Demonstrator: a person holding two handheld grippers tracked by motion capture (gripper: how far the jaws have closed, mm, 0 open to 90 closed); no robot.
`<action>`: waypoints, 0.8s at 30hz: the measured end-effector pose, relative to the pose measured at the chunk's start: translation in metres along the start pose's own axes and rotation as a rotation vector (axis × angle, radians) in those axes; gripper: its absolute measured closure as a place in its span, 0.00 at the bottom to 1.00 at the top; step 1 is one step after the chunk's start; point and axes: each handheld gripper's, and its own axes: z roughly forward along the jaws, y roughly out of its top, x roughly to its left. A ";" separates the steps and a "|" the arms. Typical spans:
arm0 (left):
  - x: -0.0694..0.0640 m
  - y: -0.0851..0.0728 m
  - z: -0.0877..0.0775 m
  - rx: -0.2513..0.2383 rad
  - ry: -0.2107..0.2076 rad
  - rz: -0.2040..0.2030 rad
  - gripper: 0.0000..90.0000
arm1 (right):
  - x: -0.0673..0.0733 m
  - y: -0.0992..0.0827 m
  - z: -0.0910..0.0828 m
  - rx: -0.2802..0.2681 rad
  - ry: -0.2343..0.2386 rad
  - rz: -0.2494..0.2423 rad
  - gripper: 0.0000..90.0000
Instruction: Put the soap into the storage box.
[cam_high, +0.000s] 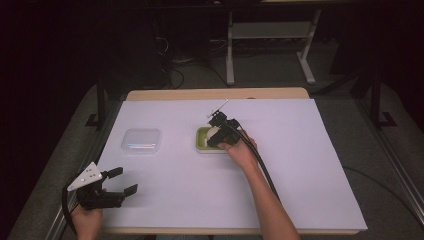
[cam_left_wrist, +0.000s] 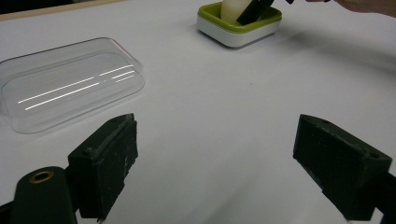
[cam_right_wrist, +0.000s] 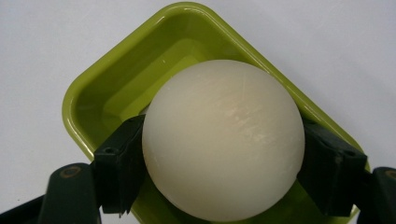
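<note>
One white-covered table (cam_high: 300, 190), dark room, right gripper (cam_high: 218, 134) clamping soap (cam_right_wrist: 223, 140), left gripper (cam_high: 119, 181) agape.

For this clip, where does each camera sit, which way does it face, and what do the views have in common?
High view: above the person's side, facing forward and down on the table; both forearms, left gripper, right gripper.
Left gripper view: rides the left gripper, looking low across the table past its open jaws at the clear lid and green dish.
Right gripper view: rides the right gripper, looking down at the white ball it clamps over the dish.
All three views share the dish and ball.
</note>
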 end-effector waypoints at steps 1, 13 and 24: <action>0.000 0.000 0.000 0.000 0.001 0.001 0.15 | 0.000 0.000 0.000 0.001 -0.004 -0.006 0.26; 0.000 0.000 0.000 0.001 0.001 0.006 0.15 | -0.001 0.000 0.000 0.001 0.000 -0.007 0.26; 0.000 0.000 0.000 -0.001 0.001 0.004 0.15 | 0.000 0.000 -0.003 -0.004 0.006 -0.001 0.25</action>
